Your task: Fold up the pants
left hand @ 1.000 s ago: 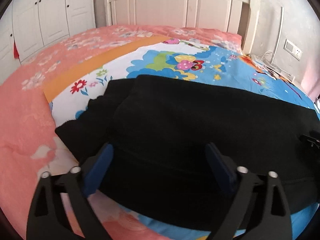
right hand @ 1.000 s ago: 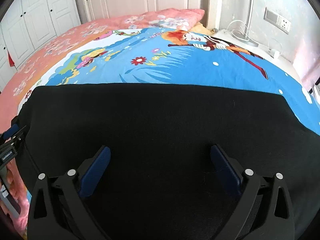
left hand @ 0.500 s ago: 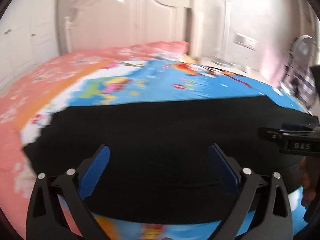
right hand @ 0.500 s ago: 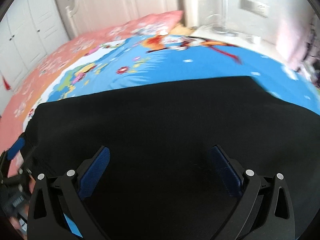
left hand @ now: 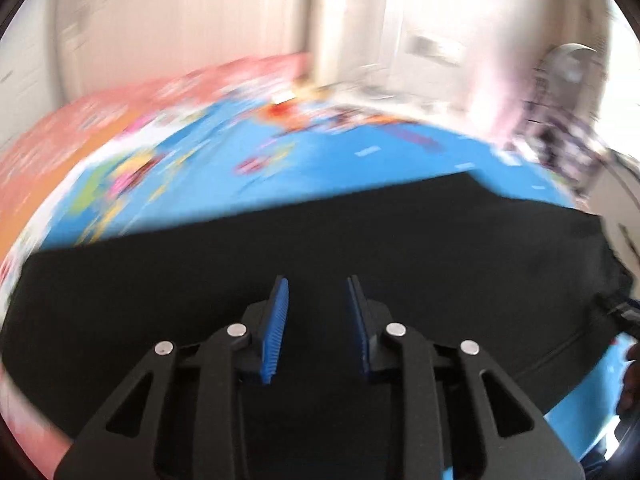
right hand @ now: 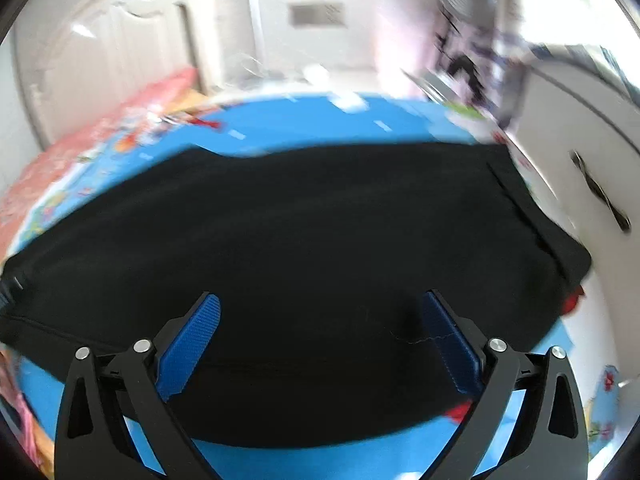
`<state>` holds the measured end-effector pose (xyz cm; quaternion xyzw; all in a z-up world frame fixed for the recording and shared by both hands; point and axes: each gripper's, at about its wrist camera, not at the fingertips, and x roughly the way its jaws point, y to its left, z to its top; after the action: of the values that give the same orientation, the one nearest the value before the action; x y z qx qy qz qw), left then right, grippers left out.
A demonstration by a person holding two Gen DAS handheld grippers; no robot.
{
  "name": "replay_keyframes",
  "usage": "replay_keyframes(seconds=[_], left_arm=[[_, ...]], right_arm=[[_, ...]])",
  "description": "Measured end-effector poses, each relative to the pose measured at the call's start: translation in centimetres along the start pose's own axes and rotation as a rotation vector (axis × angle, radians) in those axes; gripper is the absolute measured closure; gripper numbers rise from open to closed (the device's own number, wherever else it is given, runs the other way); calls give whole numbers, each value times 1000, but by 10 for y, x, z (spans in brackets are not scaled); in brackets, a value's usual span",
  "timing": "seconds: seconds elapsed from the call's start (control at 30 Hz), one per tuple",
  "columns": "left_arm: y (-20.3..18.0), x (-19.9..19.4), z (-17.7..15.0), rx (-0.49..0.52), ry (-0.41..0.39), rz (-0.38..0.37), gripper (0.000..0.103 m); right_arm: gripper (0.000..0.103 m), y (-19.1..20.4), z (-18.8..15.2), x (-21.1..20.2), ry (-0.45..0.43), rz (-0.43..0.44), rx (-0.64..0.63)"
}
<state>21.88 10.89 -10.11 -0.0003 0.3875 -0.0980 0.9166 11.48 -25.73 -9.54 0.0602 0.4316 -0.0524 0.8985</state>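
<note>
1. Left wrist view: left gripper (left hand: 316,320), blue pads (left hand: 276,328) drawn near each other with a narrow gap, nothing between them. Black pants (left hand: 240,264) spread flat on the blue patterned bedspread (left hand: 312,168), directly beneath and ahead of the fingers. Picture blurred.
2. Right wrist view: right gripper (right hand: 320,340), jaws spread wide, empty. Pants (right hand: 300,232) lie under and beyond the fingers; bedspread (right hand: 320,120) shows past the far edge.

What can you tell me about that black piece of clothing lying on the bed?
The black pants lie flat across the blue cartoon bedspread, looking like soft, matte knit, laid in a long band. A seam runs along the near edge. Both views are blurred. The left claw, narrowed, and the right claw, wide open, hang above; neither grips it.
</note>
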Motion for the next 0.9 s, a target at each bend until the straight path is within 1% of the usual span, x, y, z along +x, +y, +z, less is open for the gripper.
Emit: replay_keyframes(seconds=[0.03,0.07,0.13,0.17,0.2,0.23,0.27,0.3,0.33,0.37,0.43,0.47,0.5,0.53,0.57,0.6,0.67,0.7,0.77,0.83,0.9], left_arm=[[-14,9,11,34,5,-30,71],[-26,21,23,69,19,-42,70],[-47,52,44,113,57,-67,70],[-55,72,55,115,103,-94,70],[-57,87,60,116,145,-100,70],[-59,104,66,119,181,-86,70],[-59,118,73,128,195,-56,69],[-57,126,80,135,196,-49,61],[-54,132,86,127,202,-34,56],[-50,132,92,97,194,3,47],[-42,121,92,42,161,22,48],[-39,112,91,14,138,10,48],[-38,99,85,-6,105,-3,45],[-39,89,79,-8,84,4,42],[-39,78,66,-2,62,27,31],[-41,69,57,5,53,30,23],[-47,51,34,29,49,8,22],[-50,41,20,39,54,13,22],[-53,32,3,36,68,25,22],[-52,30,-13,45,106,6,22],[-47,28,-23,74,105,21,22]], right_arm=[[12,-2,-3,-1,-2,-14,-16],[12,-2,-6,0,2,-27,-41],[10,-4,-10,0,-1,-24,-30],[10,-7,-11,0,5,-16,-9],[10,-7,-11,0,7,-13,-4],[10,-7,-11,0,9,-13,-11],[10,-7,-11,-1,11,-12,-12],[10,-7,-12,-1,12,-11,-9],[9,-7,-12,-1,14,-9,-7],[9,-7,-11,-1,14,-7,-8],[8,-6,-11,0,13,-3,-6],[8,-6,-11,0,13,-2,-6],[8,-6,-11,0,12,-2,-6],[8,-6,-11,1,12,-2,-6],[8,-5,-11,1,12,-3,-5],[8,-5,-11,1,12,-4,-5],[8,-5,-11,1,11,-5,-3],[8,-5,-11,1,10,-5,-3],[8,-5,-10,1,12,-9,-4],[8,-5,-10,2,15,-10,-4],[8,-6,-9,2,19,-11,-4]])
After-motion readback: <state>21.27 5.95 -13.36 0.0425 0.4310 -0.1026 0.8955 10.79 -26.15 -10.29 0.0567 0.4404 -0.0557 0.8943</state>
